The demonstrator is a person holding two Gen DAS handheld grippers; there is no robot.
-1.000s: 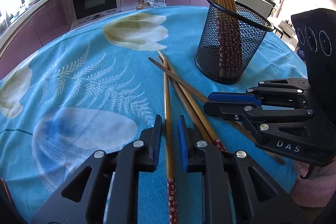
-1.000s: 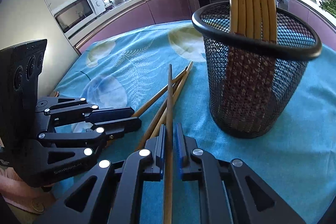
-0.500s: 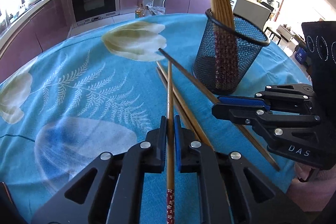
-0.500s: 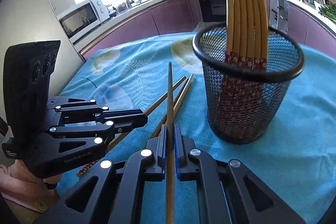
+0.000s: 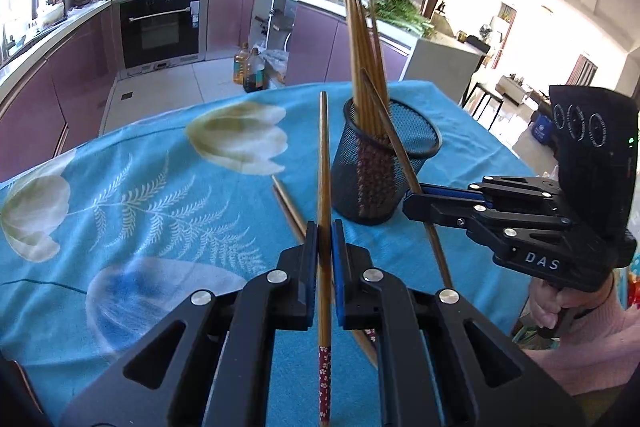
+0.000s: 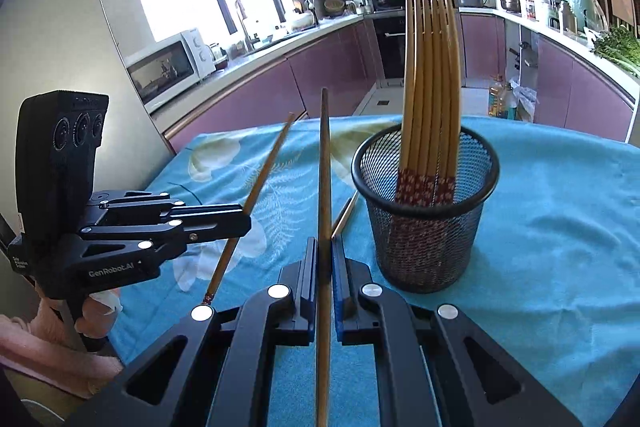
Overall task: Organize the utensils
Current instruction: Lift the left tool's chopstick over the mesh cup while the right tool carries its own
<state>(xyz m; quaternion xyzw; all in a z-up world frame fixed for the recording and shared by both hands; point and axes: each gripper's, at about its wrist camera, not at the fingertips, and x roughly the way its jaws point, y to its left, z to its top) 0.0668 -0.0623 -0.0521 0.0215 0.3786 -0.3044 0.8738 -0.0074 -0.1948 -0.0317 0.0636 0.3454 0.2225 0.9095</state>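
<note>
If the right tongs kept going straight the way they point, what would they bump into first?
Probably the blue tablecloth, just left of the mesh cup. The right tongs tilt downward, gripping a chopstick that would touch first. Depth is hard to judge here.

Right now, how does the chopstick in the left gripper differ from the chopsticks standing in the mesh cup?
The chopstick in the left gripper is single, clamped by the left gripper and lifted off the tablecloth; the bundled chopsticks stand in the mesh cup, held by no gripper. Its patterned end points toward the camera; theirs sit down in the cup. Both are brown wood with red flowered ends.
</note>
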